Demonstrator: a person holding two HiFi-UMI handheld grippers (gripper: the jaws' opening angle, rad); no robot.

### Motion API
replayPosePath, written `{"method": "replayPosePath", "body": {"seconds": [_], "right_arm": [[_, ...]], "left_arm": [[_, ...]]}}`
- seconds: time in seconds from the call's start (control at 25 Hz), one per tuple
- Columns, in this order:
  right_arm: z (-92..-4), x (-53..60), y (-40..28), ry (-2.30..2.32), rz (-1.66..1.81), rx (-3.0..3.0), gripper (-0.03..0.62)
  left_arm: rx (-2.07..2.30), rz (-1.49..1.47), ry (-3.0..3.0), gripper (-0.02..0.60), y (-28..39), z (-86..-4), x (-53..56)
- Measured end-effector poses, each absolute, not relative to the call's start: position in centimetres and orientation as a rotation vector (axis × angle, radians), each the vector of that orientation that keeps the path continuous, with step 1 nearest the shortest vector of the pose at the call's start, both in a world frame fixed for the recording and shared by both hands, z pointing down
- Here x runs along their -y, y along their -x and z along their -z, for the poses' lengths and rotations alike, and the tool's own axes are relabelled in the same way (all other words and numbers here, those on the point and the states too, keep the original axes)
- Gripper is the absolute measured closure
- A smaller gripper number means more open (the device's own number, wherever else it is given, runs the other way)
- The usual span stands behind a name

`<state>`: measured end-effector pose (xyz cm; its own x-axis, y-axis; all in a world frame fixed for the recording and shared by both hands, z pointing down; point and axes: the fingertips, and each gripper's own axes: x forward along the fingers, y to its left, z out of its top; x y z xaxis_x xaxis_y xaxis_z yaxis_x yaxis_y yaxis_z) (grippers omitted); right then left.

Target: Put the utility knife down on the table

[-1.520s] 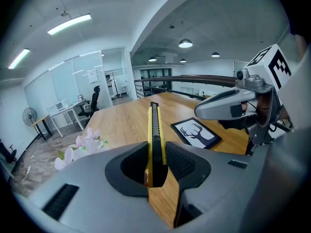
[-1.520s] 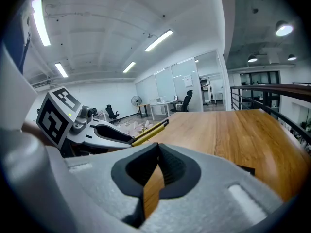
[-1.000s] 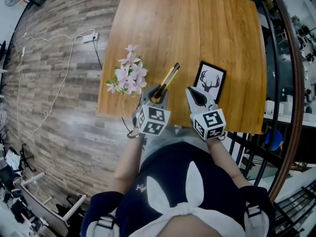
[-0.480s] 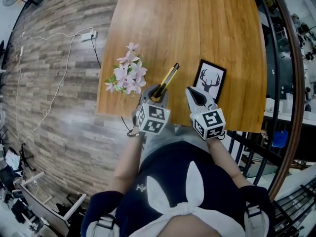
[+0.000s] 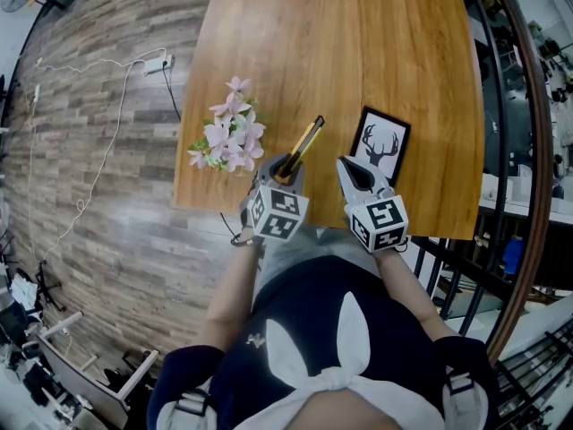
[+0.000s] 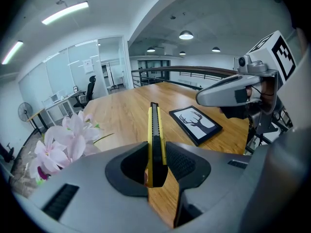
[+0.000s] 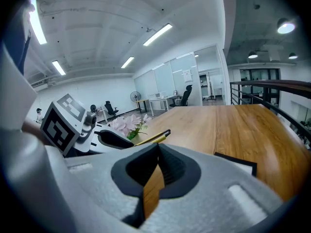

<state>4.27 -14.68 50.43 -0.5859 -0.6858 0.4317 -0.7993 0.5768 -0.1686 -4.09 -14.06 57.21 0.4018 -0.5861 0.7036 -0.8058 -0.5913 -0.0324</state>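
The yellow-and-black utility knife (image 5: 304, 141) sticks out forward from my left gripper (image 5: 285, 170), over the near part of the wooden table (image 5: 358, 52). In the left gripper view the knife (image 6: 154, 135) stands on edge between the black pads, which press on its rear end. My right gripper (image 5: 354, 172) hovers just to the right, near the table's front edge. Its jaws meet at the tips with nothing between them (image 7: 158, 149). From the right gripper view the knife (image 7: 154, 138) shows slanting up out of the left gripper.
A black-framed deer picture (image 5: 380, 146) lies flat just ahead of the right gripper. A bunch of pink flowers (image 5: 228, 137) lies at the table's left edge, left of the knife. A power strip with its cable (image 5: 161, 65) is on the floor; a railing (image 5: 501, 150) runs at the right.
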Motion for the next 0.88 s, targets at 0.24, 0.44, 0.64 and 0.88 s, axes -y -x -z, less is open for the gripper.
{"method": "replayPosePath", "body": {"seconds": [0.24,0.44,0.64,0.88], "right_arm": [[-51.0,15.1,-4.2,-1.210,-0.513,2.482,0.595],[-51.5,15.6,-4.2,-1.203,-0.518,2.477,0.595],[-51.8,16.0,-4.2,-1.210,-0.536,2.470,0.595],[-52.1,16.2,-4.5,-1.212,-0.543,2.456,0.595]], "left_arm": [[1.192,-1.011,-2.342,0.456,4.1,-58.1,14.2],[1.174,-1.027,-2.331,0.454,4.1,-59.1,14.5],[1.149,-1.040,-2.316,0.454,4.2,-60.2,14.6],[1.122,-1.052,-2.301,0.454,4.1,-61.4,14.5]]}}
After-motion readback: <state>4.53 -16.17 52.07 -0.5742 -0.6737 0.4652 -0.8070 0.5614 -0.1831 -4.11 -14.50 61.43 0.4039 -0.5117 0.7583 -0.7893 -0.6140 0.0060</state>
